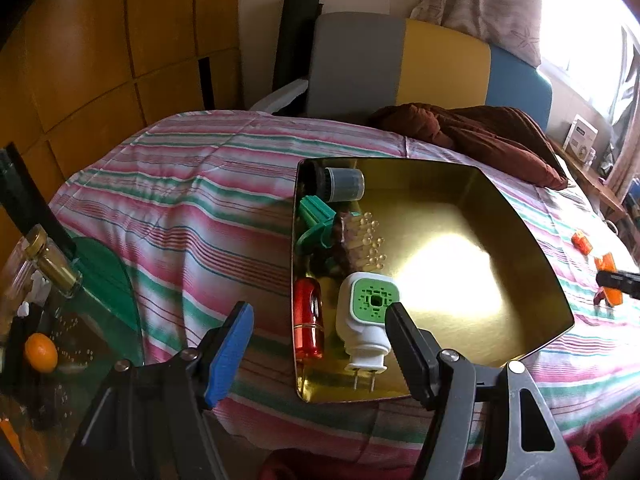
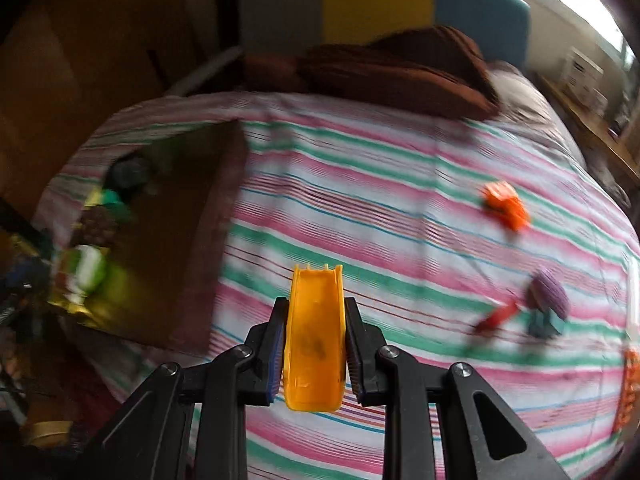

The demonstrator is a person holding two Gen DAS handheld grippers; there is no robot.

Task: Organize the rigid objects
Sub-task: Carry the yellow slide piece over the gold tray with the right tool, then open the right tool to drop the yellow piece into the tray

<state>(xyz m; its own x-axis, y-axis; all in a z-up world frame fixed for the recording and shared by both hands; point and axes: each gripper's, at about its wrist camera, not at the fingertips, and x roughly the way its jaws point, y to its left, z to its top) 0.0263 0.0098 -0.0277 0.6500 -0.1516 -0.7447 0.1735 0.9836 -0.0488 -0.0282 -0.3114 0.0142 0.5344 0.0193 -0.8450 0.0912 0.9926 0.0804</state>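
A gold tray [image 1: 500, 216] lies on the striped bedsheet. Along its left side are a grey-capped item [image 1: 346, 186], a green plastic piece [image 1: 318, 216], a clear-bristled brush [image 1: 366, 244], a red bottle [image 1: 308, 320] and a white-and-green plug-in device [image 1: 366, 320]. My left gripper [image 1: 319, 312] hovers open over the tray's near edge, with nothing pressed between its pads. My right gripper [image 2: 316, 304] is shut on a yellow-orange plastic piece [image 2: 314, 340], above the sheet to the right of the tray [image 2: 192, 248]. The view is blurred. Its tip [image 1: 618, 282] shows at the left wrist view's right edge.
Loose on the sheet are an orange item [image 2: 506, 204], a purple one [image 2: 550, 294], a red one [image 2: 498, 316] and a teal one [image 2: 544, 324]. A brown pillow [image 1: 480, 132] lies at the head of the bed. A glass table [image 1: 108, 280] with a jar and an orange fruit [image 1: 40, 352] stands left.
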